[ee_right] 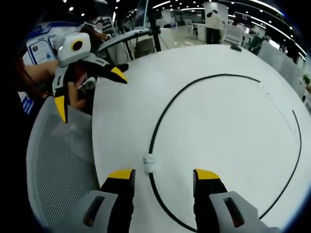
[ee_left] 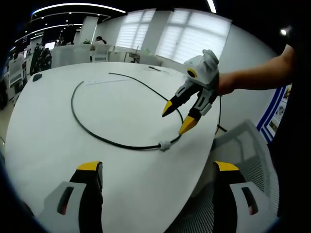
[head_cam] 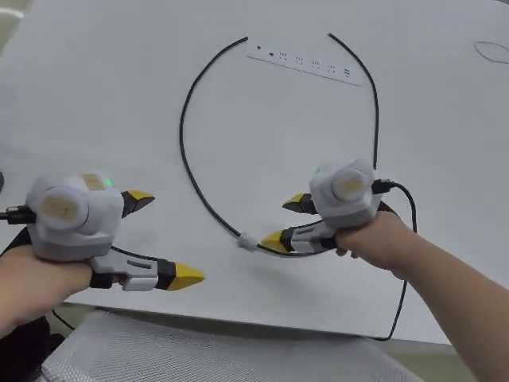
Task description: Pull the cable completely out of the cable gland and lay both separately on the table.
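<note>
A long black cable (head_cam: 184, 159) lies in a wide loop on the white table (head_cam: 95, 103). A small white cable gland (head_cam: 247, 241) sits on the cable at the near end of the loop. My right gripper (head_cam: 283, 221) is open just right of the gland, its lower yellow tip close beside it and the cable running under its jaws. In the right gripper view the gland (ee_right: 149, 163) lies just ahead of the left finger of that gripper (ee_right: 163, 174). My left gripper (head_cam: 167, 235) hovers open near the table's front edge, left of the cable, holding nothing. From the left gripper (ee_left: 156, 167), the gland (ee_left: 164, 144) lies ahead.
A white strip with printed marks (head_cam: 302, 62) lies at the far side between the cable's two ends. The table's front edge runs just below the grippers, with a grey mesh chair (head_cam: 199, 350) beneath. A black lead (head_cam: 409, 239) hangs from the right gripper.
</note>
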Tool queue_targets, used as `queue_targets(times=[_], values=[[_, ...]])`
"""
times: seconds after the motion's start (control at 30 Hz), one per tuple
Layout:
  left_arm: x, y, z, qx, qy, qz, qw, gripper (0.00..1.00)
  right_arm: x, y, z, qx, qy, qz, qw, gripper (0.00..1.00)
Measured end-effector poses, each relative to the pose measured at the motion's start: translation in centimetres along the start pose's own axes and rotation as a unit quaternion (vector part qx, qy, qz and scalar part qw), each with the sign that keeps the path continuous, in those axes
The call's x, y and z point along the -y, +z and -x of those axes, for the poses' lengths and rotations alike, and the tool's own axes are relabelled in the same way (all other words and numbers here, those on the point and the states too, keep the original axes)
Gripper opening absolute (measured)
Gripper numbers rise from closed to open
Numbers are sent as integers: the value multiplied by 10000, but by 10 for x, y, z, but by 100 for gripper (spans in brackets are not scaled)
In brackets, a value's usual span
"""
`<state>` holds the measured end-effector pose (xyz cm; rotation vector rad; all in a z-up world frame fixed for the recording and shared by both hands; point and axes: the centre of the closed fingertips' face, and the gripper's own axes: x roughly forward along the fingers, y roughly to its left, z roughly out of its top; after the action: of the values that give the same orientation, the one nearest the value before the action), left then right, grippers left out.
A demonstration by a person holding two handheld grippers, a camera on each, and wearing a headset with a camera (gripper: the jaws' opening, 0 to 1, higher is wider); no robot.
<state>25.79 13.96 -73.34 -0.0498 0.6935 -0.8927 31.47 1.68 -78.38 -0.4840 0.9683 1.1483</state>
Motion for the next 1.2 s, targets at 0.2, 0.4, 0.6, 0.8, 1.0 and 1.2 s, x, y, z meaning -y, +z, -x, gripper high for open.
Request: queue_targets(times=[0.2,0.4,0.6,0.8,1.0,1.2], values=[[-2,-6,7,-49,36,-39,10000,93,-9,-5,-18,-211,95,98,9997,35],[1,-11,13,-67,71,11,10000,91,-15,-12,-28,-436,165,254,9986,25],[2,-18,17,-175,62,-32,9998,90,-15,-13,-36,-435,212,85,9988,20],[2,-22,17,-209,28,-44,9998,88,-18,-18,-38,-487,217,43,9986,18],[3,-20,16,-177,6,-40,9998,88,-18,-17,-39,-462,212,-39,9987,16],[1,-23,15,-236,-14,-56,9997,87,-22,-16,-40,-498,308,-29,9983,9]])
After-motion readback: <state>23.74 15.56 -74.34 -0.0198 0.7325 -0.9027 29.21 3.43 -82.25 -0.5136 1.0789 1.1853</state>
